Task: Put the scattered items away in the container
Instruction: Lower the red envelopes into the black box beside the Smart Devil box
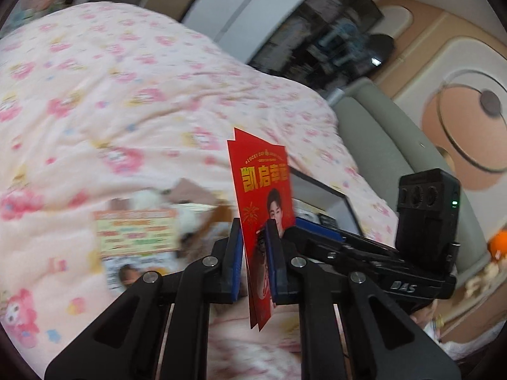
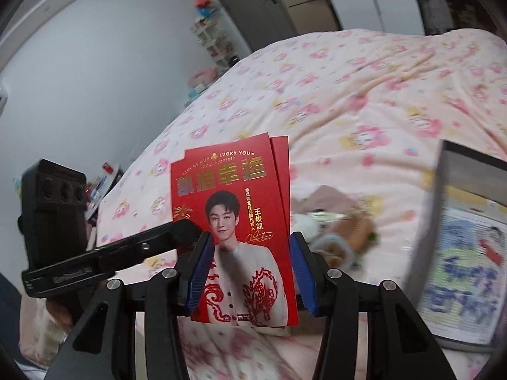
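Red envelopes (image 1: 263, 196) held upright at frame centre, above the pink bedspread (image 1: 111, 101) — pinched edge-on by the left gripper (image 1: 255, 259), spanned across their width between the blue pads of the right gripper (image 2: 248, 272). Container (image 2: 456, 253) at right edge, other clutter blurred behind.

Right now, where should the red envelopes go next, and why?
Probably sideways, to over the box. The envelopes are already up off the bed. The left gripper pinches them flat and the right gripper seems to press on their edges. The box sits open just beside them.
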Tool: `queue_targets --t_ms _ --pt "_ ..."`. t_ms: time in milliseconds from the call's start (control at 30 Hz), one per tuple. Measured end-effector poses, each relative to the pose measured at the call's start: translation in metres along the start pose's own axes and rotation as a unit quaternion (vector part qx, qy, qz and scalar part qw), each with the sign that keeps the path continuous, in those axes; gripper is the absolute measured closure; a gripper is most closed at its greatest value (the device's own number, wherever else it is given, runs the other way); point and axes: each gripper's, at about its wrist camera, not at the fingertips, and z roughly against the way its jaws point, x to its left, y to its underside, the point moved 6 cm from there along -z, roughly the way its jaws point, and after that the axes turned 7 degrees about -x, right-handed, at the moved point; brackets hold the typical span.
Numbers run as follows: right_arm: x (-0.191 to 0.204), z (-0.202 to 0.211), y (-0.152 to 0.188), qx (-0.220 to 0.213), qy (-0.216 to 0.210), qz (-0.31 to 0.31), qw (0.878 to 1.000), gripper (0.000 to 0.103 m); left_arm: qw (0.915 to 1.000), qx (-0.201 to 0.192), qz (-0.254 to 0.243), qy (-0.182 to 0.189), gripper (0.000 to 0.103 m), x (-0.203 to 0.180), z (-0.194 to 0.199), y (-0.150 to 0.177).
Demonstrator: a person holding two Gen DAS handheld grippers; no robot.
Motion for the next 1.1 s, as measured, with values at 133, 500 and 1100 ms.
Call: queue_targets --t_ms 133,500,1100 --pt "-0.034 0.037 -0.004 -0.005 0.016 -0.016 1.000 0.060 0.9985 0.034 -0.033 0.028 0.093 -0.049 -0.041 0.007" --pt "-0.170 0.132 -0.007 -0.039 0.126 -0.063 0.989 0.060 0.9835 0.122 -0.071 0.113 0.093 -0.165 -0.168 0.024" --pt "-0.310 0.121 0.048 0.075 0.156 -0.204 0.964 0.060 0.9580 0.282 -0.043 0.031 0.092 -0.172 -0.290 0.112"
